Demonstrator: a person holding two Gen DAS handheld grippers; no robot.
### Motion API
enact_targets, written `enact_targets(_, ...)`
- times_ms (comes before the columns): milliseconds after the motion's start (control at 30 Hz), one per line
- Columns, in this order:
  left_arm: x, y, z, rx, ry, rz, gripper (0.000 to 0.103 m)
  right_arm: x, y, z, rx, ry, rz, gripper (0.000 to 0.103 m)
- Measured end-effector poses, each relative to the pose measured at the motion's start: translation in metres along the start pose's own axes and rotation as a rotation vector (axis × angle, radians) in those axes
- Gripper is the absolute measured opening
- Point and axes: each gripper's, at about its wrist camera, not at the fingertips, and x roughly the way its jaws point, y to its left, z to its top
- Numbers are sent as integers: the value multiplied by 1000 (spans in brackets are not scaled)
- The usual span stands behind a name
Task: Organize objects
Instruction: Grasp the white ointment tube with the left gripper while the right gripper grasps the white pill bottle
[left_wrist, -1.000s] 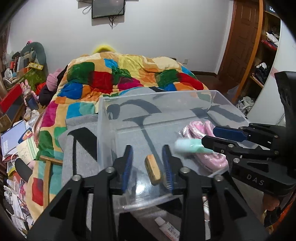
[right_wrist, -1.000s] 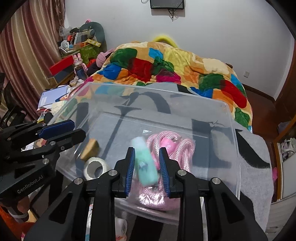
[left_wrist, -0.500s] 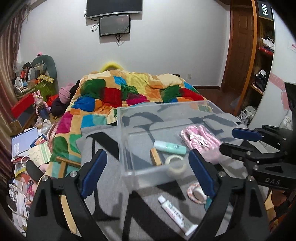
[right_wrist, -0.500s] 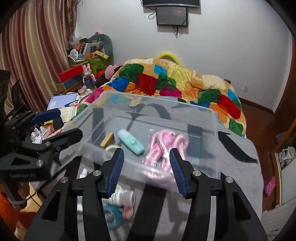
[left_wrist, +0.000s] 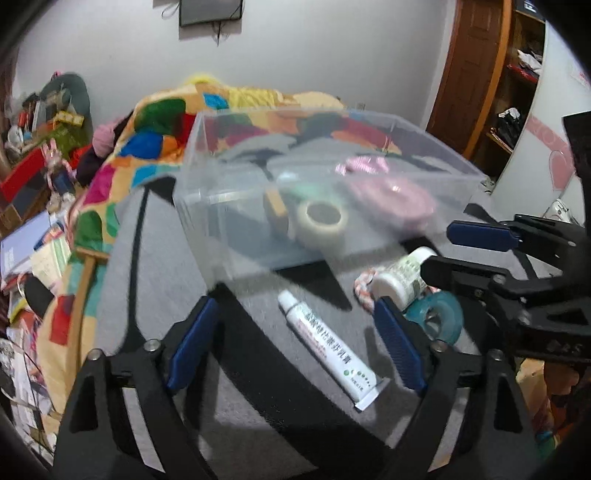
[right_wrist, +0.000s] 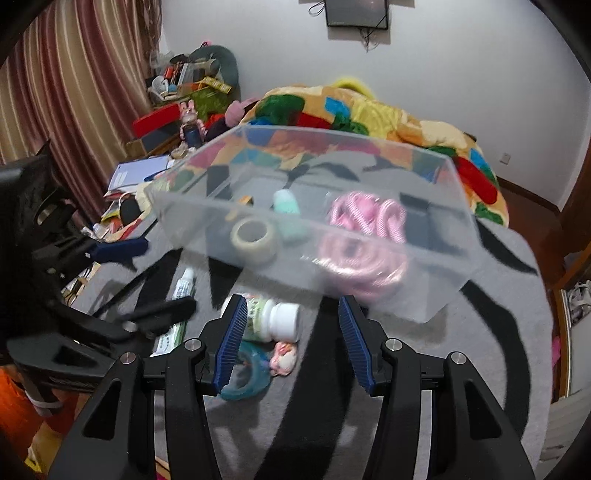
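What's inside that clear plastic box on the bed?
Inside the clear box lie a roll of tape, a mint-green bottle, a small tan block and a pink coiled rope. Blur and the frosted wall hide any finer detail.

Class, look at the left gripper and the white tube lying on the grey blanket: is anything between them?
Nothing visible. The left gripper is open, and the white tube lies unobstructed on the blanket between its fingers.
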Motion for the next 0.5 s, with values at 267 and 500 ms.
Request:
enact_targets(267,0,9,-13,-47,-5,-30,47,9,18,-3,-43,12,-8,58)
enact_targets(500,-10,-5,-27,-11,-31,-35,25,23,17,-11,-7,36,-10,49)
